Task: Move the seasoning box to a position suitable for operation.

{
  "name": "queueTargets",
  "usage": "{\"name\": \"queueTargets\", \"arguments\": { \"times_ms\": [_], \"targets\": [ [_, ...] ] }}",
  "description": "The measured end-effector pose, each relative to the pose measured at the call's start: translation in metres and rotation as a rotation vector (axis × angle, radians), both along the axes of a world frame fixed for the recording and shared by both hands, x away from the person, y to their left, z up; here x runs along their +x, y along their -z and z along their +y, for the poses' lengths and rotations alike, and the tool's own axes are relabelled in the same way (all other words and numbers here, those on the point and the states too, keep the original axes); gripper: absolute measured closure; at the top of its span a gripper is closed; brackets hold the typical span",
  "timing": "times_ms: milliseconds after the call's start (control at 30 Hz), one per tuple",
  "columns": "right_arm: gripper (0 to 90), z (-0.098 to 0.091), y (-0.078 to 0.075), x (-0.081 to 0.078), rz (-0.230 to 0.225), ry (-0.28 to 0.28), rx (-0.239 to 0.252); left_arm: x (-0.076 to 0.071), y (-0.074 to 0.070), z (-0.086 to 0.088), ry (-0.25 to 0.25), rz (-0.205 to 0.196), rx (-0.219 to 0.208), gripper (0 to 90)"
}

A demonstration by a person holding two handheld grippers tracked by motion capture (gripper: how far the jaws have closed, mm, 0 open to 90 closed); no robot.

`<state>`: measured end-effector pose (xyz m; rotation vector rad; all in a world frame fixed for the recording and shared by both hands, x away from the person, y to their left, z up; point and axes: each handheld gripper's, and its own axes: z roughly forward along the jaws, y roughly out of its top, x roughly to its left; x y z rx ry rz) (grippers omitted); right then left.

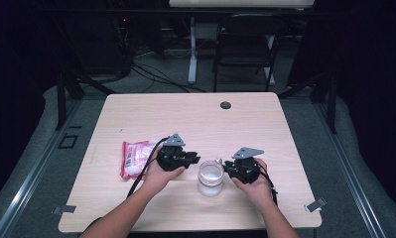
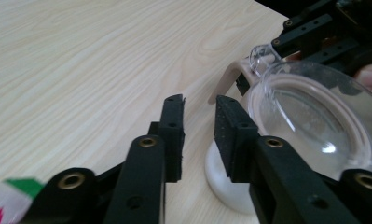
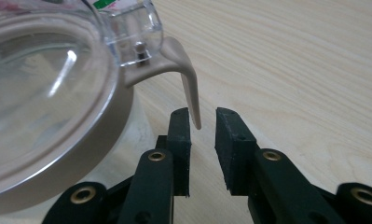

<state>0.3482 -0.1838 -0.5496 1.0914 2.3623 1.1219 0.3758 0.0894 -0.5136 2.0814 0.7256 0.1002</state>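
High view: clear jar (image 1: 210, 178) with clip-top lid stands near the table (image 1: 136, 109) front edge, between left tongs (image 1: 191, 161) and right tongs (image 1: 225, 166); pink packet (image 1: 135, 158) lies left of it.

Left gripper view: left tongs (image 2: 200, 109) apart, nothing between the jaws, jar (image 2: 314, 126) just beside them.

Right gripper view: right tongs (image 3: 203, 116) apart, beige latch lever (image 3: 190, 88) hanging between the jaws, not pinched. Jar is see-through, lid down, beige seal ring.

Risk, as I judge it: pulling the latch with the jar unheld could tip it, or the thin lever slips out.
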Motion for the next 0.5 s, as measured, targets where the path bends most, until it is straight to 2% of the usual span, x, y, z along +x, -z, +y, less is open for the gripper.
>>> {"name": "queueTargets", "arguments": {
  "times_ms": [100, 200, 267, 400, 500],
  "targets": [
    [75.2, 0.002, 0.005, 0.007, 0.019, -0.017, 0.022, -0.007, 0.001, 0.011, -0.018, -0.001, 0.002, 67.1],
    [74.6, 0.006, 0.007, 0.014, 0.035, -0.041, 0.007, -0.013, 0.003, 0.022, -0.042, -0.004, 0.013, 63.3],
    [76.9, 0.011, 0.008, 0.018, 0.03, -0.054, -0.003, -0.017, 0.004, 0.029, -0.052, 0.0, 0.016, 61.7],
    [80.7, 0.013, 0.011, 0.027, 0.07, -0.076, 0.026, -0.021, 0.009, 0.042, -0.086, 0.002, 0.012, 60.1],
    [81.1, 0.015, 0.011, 0.031, 0.078, -0.09, 0.022, -0.022, 0.011, 0.048, -0.105, 0.004, 0.004, 59.2]
  ]
}}
